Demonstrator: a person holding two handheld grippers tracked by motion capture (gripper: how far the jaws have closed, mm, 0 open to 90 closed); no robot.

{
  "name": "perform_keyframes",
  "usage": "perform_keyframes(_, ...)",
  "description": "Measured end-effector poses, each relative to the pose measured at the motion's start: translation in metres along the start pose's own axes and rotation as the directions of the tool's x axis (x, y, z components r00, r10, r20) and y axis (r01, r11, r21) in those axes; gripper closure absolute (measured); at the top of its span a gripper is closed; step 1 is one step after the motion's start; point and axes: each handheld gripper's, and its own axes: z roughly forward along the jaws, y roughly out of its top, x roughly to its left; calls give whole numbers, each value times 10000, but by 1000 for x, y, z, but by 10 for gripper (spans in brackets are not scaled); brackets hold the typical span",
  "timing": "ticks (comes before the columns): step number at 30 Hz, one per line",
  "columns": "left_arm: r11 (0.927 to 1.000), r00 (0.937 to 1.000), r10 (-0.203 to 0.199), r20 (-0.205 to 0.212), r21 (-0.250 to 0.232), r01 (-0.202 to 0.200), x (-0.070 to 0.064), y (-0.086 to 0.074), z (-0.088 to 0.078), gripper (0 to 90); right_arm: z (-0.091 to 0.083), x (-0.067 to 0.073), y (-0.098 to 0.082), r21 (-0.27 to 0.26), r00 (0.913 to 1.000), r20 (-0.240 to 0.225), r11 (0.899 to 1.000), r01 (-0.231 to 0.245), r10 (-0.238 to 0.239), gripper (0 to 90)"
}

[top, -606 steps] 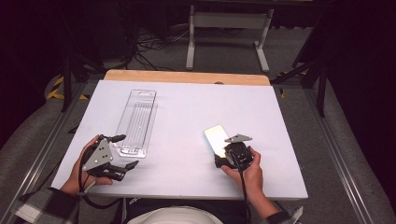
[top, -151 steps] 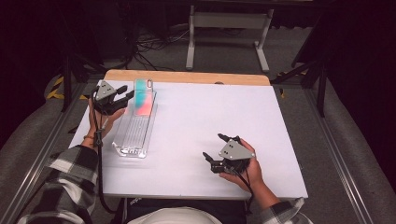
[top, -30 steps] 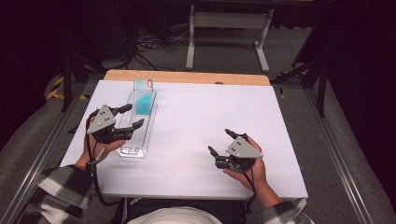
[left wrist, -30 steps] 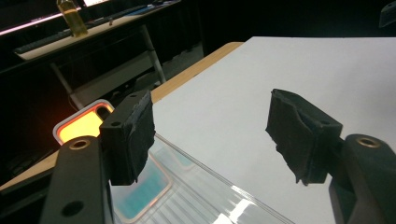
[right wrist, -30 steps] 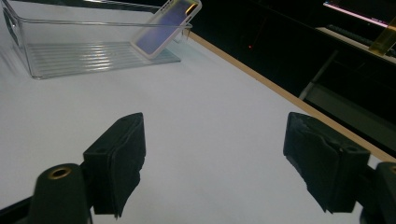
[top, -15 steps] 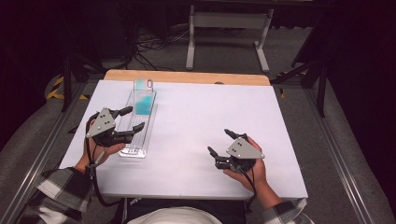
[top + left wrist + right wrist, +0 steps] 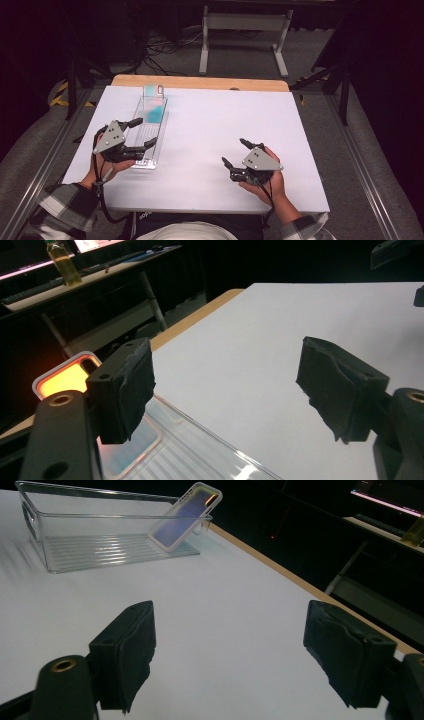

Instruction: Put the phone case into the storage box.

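The phone case (image 7: 154,102) has a pale rim and a shiny back that looks blue-green from above. I think it is empty, but it is small from here. It leans up against the far end of the clear tray (image 7: 145,162), which lies on the white table (image 7: 215,120). There is one case, one tray, and two grippers.

My left gripper (image 7: 144,132) hangs over the tray's near end. Its jaws have just been opening, and they hold nothing. My right gripper (image 7: 234,152) sits well apart on the table, jaws wide and empty.
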Motion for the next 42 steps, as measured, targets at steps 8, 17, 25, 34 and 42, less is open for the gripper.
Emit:
perform_keyframes(8, 10000, 9999, 44, 165, 25, -44, -5, -1, 1, 152, 0, 0, 0, -16, 10000, 5, 10000, 18, -18, 216)
perform_keyframes(17, 10000, 9999, 13, 168, -32, -12, -12, -3, 2, 73, 0, 1, 1, -45, 10000, -2, 10000, 40, -40, 216)
perform_keyframes(25, 9999, 9996, 75, 260, -77, -73, -19, -4, 2, 53, -1, 1, 1, -95, 9999, -80, 9999, 69, -70, 215)
perform_keyframes(34, 9999, 9990, 16, 443, -145, -10, -27, -5, 3, 44, -2, 2, 1, -103, 9999, -117, 9999, 111, -113, 215)
perform_keyframes(42, 9996, 9985, 177, 520, -223, -166, -35, -6, 3, 31, -2, 2, 0, -70, 9998, -186, 9999, 115, -117, 214)
